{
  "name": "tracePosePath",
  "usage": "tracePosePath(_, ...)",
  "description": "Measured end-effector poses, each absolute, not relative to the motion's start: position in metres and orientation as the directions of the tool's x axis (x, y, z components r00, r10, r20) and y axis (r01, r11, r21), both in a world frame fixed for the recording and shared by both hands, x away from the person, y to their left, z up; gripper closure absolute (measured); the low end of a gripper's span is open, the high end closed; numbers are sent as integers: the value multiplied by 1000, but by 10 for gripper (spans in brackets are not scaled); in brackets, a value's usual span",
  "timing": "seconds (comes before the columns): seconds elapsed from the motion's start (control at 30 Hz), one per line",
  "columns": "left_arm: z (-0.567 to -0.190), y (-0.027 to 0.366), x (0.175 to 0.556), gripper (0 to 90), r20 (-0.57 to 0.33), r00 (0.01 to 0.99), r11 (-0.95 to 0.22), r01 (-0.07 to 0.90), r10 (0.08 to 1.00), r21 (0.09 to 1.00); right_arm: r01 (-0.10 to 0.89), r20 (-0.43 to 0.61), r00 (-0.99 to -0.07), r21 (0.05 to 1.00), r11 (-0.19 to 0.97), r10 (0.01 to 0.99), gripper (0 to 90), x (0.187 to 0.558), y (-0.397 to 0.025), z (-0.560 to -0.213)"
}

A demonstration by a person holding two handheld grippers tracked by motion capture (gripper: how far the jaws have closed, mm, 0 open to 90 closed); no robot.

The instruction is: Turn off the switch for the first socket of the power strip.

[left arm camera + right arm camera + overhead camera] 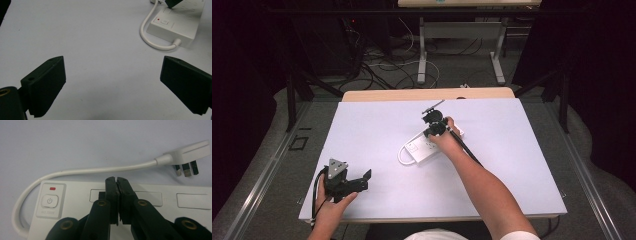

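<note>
In the middle of the high view, a white plastic power strip lies flat on the pale grey surface. Its white cord loops out from the end with the switch and curls back along the strip. The cord ends in a white three-pin plug, which lies on the surface just beside the strip at the upper right of the right gripper view.

The right gripper sits over the strip, held by the person's right hand. In the right gripper view its two black fingers are pressed together with nothing between them. Their tips are over the top face of the strip, near the middle socket. A round power button with a small red light above it is at the left of that view.

At the lower left of the high view, the left gripper is held by the left hand, well apart from the strip. In the left gripper view its black fingers are spread wide over the bare surface. The strip is at the upper right of that view.
</note>
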State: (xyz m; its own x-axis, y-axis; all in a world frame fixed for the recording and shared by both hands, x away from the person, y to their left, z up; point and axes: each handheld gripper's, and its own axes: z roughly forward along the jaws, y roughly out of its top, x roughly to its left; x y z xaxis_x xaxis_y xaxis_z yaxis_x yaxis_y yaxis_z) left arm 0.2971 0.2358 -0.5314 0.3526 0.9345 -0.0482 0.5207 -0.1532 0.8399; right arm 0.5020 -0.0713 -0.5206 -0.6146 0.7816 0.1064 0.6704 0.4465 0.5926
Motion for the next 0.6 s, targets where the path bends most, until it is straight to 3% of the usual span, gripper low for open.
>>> tracePosePath(0.43,-531,236,297,62,-47,352,-154,521,935,839,689,110,-594,581,433,797,888,501,-70,-520)
tracePosePath(0.6,-531,236,297,62,-46,352,-155,521,935,839,662,115,-609,619,422,785,892,501,-71,-523)
